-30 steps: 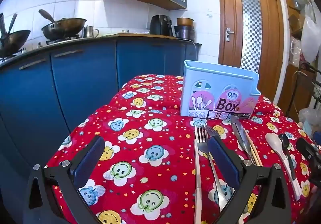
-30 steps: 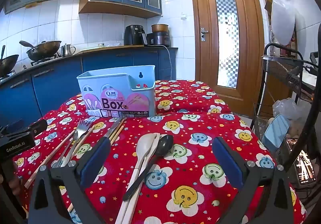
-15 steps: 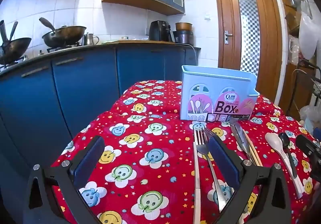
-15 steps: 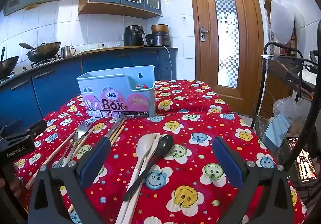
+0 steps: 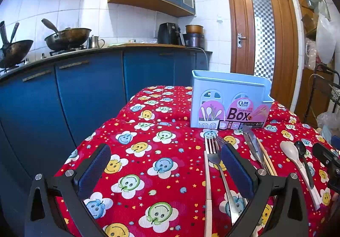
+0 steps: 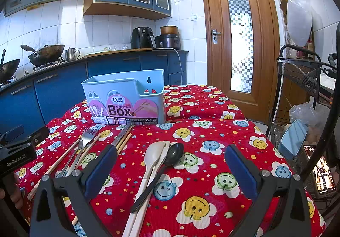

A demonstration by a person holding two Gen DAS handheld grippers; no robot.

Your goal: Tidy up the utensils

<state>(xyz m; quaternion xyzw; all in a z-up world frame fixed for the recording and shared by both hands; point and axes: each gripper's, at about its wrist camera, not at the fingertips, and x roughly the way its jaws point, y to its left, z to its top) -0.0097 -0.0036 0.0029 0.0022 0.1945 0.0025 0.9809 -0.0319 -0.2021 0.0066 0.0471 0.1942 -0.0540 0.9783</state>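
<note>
- The left gripper [image 5: 165, 170] has its jaws spread wide, with nothing between them but the red smiley-print cloth of the tabletop [image 5: 148, 152].
- Its right-hand pad [image 5: 237, 170] sits over a metal fork [image 5: 214, 157], whose tines point to 12 o'clock; a pale chopstick [image 5: 207, 186] lies alongside, just at the fork's 9 o'clock.
- The right gripper [image 6: 170, 170] also has its jaws spread wide and holds nothing.
- Between its pads, on the cloth, lie a white spoon [image 6: 153, 157] and a black spoon [image 6: 173, 155], bowls toward 12 o'clock, touching side by side; a second white handle is tucked between them.
- At 10 o'clock from the right gripper, a metal knife [image 6: 122, 136] and a pair of wooden chopsticks [image 6: 125, 141] lie together, tips nearly reaching the box.
- Further toward 9 o'clock in the right wrist view the forks and a loose chopstick fan out, and beyond them the left gripper's body shows at the frame edge with part of a hand [image 6: 14, 191] below it.
- The light blue utensil box [image 6: 125, 96] stands upright at 12 o'clock, behind all the utensils, label facing the cameras; whether anything is inside cannot be told.
- Beyond the tabletop: blue kitchen cabinets [image 5: 89, 90] at 10 o'clock, a wooden door [image 6: 240, 37] at 1 o'clock.
</note>
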